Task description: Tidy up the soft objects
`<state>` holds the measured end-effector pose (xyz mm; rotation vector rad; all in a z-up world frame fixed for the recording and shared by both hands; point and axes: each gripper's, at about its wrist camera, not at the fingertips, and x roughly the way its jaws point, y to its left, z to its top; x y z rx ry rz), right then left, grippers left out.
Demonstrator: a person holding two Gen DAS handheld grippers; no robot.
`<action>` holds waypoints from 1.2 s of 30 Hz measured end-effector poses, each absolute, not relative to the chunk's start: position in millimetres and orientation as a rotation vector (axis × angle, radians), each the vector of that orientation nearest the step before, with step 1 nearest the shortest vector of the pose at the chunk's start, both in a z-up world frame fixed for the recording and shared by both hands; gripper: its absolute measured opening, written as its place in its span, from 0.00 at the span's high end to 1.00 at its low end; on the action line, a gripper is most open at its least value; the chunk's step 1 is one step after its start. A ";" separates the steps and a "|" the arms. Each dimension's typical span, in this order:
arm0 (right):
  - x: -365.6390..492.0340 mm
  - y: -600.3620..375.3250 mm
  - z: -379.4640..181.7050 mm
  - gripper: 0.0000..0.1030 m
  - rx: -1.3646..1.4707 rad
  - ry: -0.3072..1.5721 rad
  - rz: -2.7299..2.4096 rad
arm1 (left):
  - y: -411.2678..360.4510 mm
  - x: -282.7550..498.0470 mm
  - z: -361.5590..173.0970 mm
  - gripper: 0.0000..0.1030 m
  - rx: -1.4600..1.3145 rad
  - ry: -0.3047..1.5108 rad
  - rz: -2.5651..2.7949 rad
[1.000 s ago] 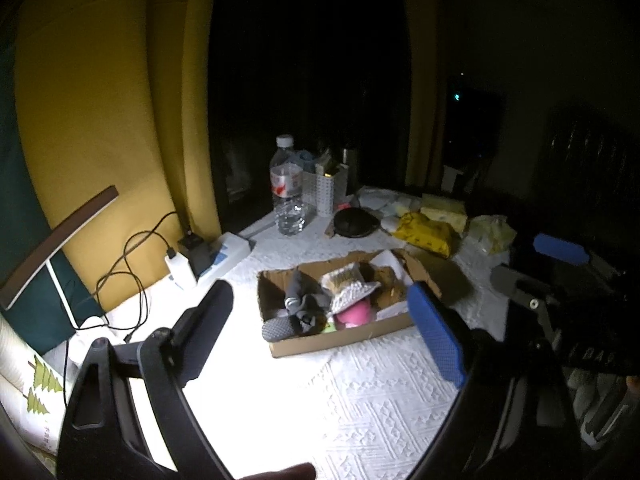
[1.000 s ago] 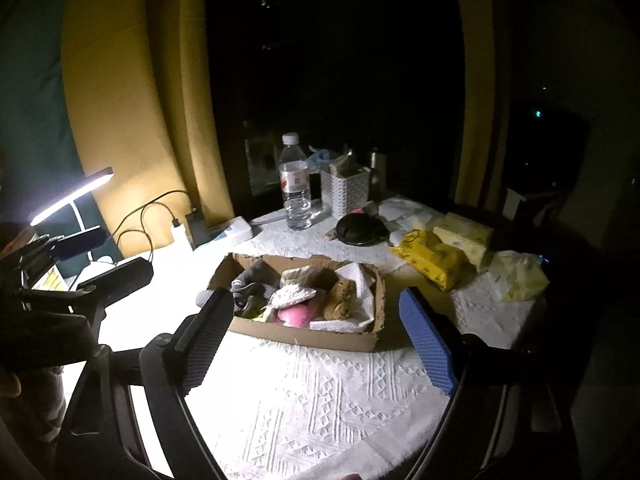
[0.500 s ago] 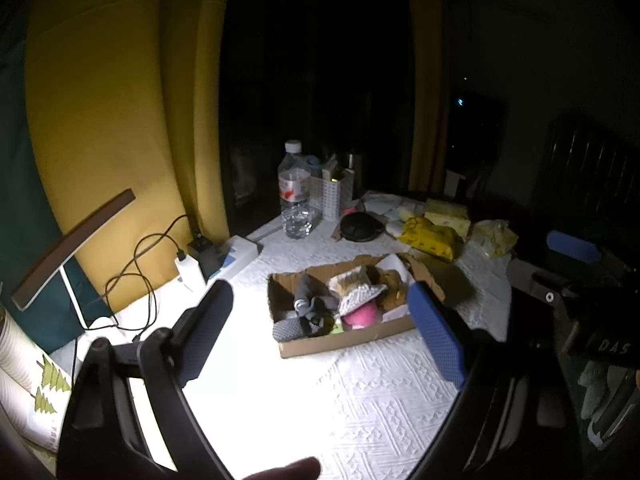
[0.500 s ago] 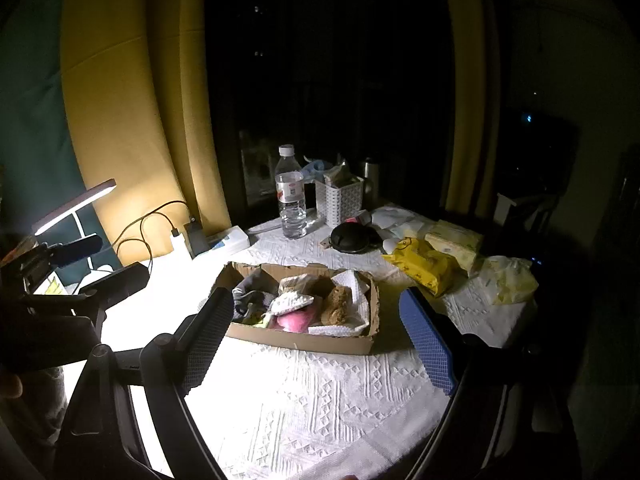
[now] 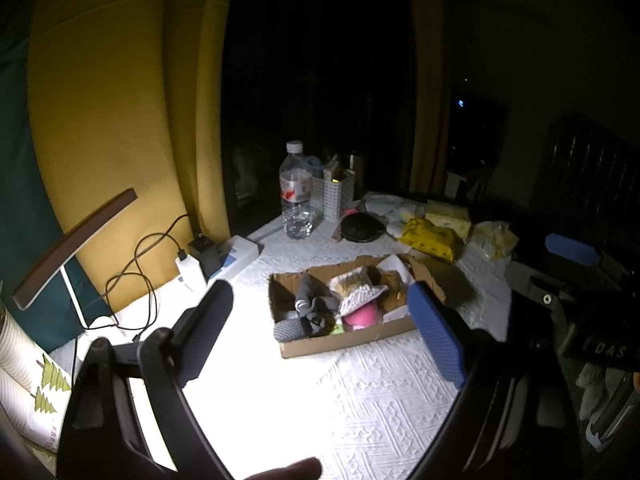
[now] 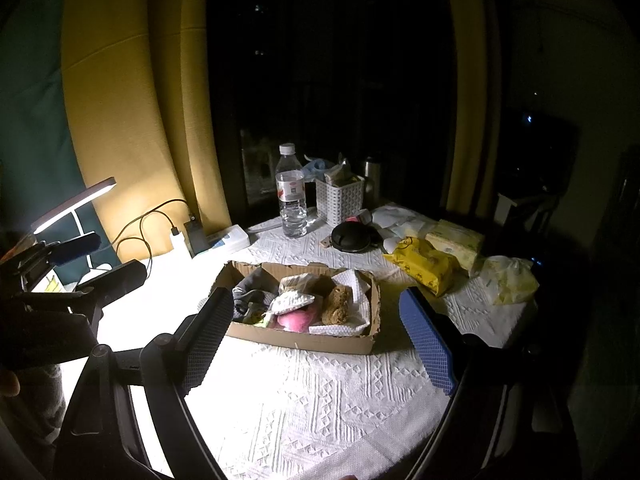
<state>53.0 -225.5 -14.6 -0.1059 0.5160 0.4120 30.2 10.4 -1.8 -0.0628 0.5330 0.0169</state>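
Both hand-held grippers (image 5: pixel 320 332) (image 6: pixel 316 338), spread empty, have drawn back from the cardboard box (image 6: pixel 320 342).

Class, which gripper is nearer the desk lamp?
Left. The left gripper hovers just beside the desk lamp; the right gripper is farther right, facing the cardboard box.

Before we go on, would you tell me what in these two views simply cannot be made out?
- Room behind the table: both views, lost in darkness.
- Bottom of the cardboard box: both views, covered by piled soft things.
- White basket contents: too small and dim.
- Water bottle label: too small to read.
- Tabletop near the lamp: left view, washed out by glare.
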 end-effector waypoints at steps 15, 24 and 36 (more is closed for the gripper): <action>53.2 -225.1 -15.2 0.15 -0.105 0.514 0.409 | 11.2 30.1 -1.7 0.12 -0.065 0.532 0.017; 53.7 -224.1 -15.7 0.15 -0.105 0.515 0.411 | 11.0 30.1 -2.3 0.12 -0.062 0.529 0.014; 53.8 -223.3 -15.6 0.15 -0.106 0.517 0.410 | 11.8 30.0 -2.6 0.12 -0.063 0.529 0.013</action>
